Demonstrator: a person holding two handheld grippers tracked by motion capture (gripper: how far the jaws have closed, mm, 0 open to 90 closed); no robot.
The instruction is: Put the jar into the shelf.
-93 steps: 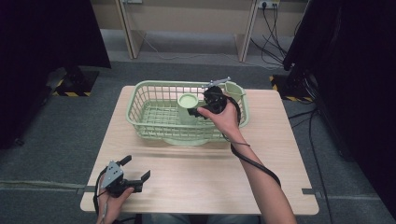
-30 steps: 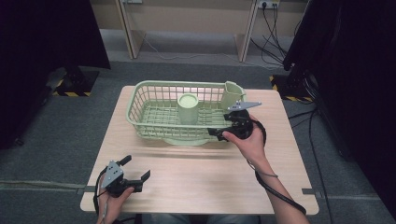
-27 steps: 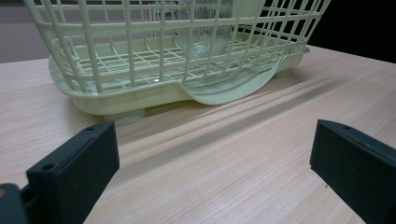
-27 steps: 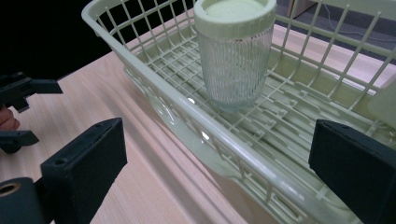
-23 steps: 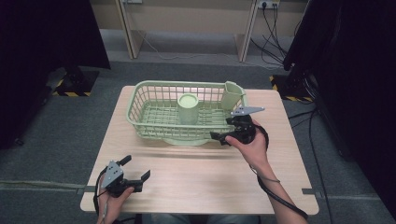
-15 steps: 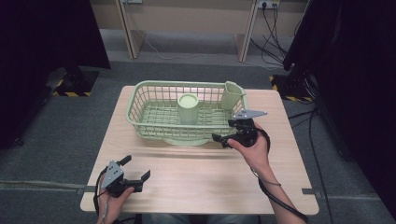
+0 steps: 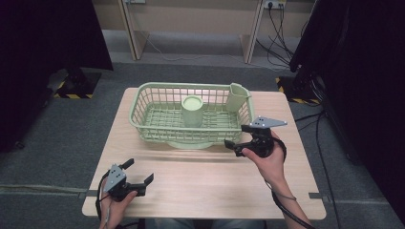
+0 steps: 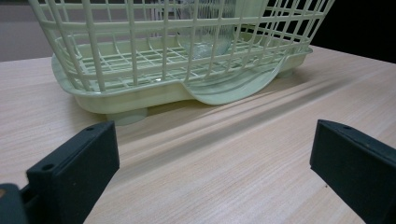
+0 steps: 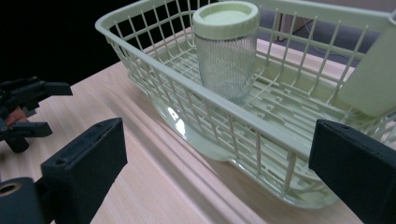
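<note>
In the high view, a pale green basket (image 7: 143, 112) is seen on the far half of the wooden table (image 7: 215, 186). A jar with a green lid (image 7: 192, 110) is placed upright in the middle of the basket, and a green cutlery holder (image 7: 236, 97) is fixed at its right far corner. The right gripper (image 7: 235, 137) is held just beside the near right corner of the basket, with its jaws apart and nothing between them. The left gripper (image 7: 141, 172) is held near the front left edge of the table, well apart from the basket, also released.

In the left gripper view, the two black jaws are spread wide over bare wood, and the basket (image 8: 140, 93) is seen ahead.

In the right gripper view, the jaws are spread wide and hold nothing; the jar (image 9: 225, 49) is seen behind the basket wall (image 9: 187, 105), and the left gripper (image 9: 35, 109) is seen farther off at the left
</note>
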